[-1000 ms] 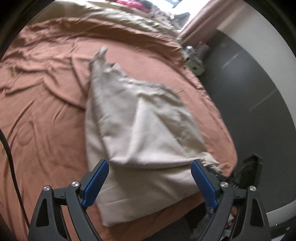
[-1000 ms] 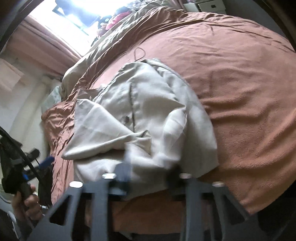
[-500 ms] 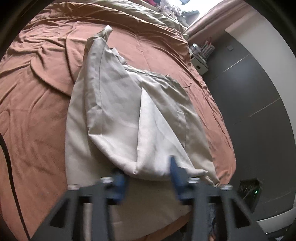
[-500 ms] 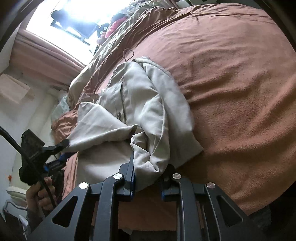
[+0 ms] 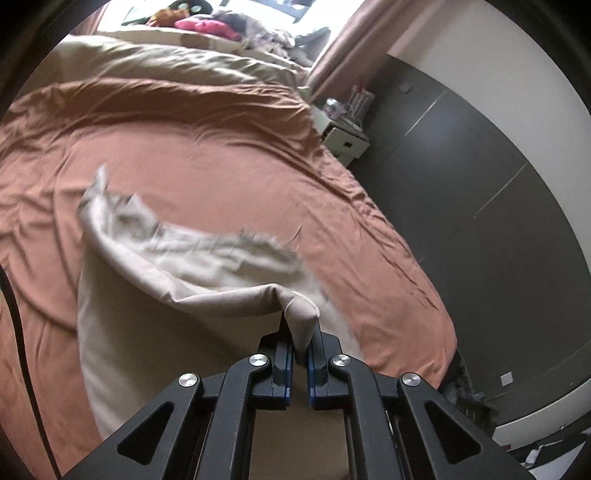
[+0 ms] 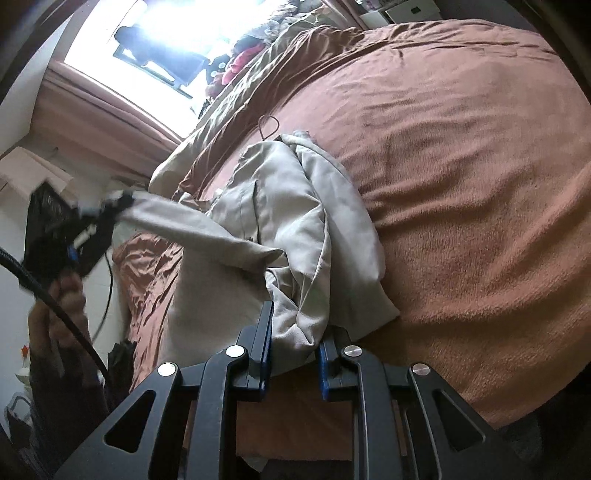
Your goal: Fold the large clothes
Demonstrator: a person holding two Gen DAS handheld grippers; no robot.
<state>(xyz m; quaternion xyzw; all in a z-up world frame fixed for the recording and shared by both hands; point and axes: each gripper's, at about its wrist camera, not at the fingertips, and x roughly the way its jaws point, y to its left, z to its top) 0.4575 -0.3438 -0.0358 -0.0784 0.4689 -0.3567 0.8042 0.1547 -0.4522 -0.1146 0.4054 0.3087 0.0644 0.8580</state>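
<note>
A large beige garment (image 5: 155, 332) lies on the bed's rust-brown cover (image 5: 207, 162). My left gripper (image 5: 300, 343) is shut on a corner of the beige garment and holds it lifted, the cloth stretched and blurred behind it. From the right wrist view the same beige garment (image 6: 295, 229) is bunched in folds, and my right gripper (image 6: 295, 343) is shut on a thick fold of it near the bed's front edge. The left gripper (image 6: 110, 206) shows at far left in a hand (image 6: 55, 295), pulling a taut corner sideways.
A beige duvet (image 5: 177, 62) and piled clothes (image 5: 207, 26) lie at the bed's head under a bright window (image 6: 155, 33). A white bedside unit (image 5: 343, 136) and dark wall panels (image 5: 480, 206) stand to the right. A black cable (image 5: 18, 332) hangs along the left.
The left gripper went from wide open to shut on the garment's corner, then pulled back and up, lifting and stretching the cloth. The right gripper keeps its hold and barely moves.
</note>
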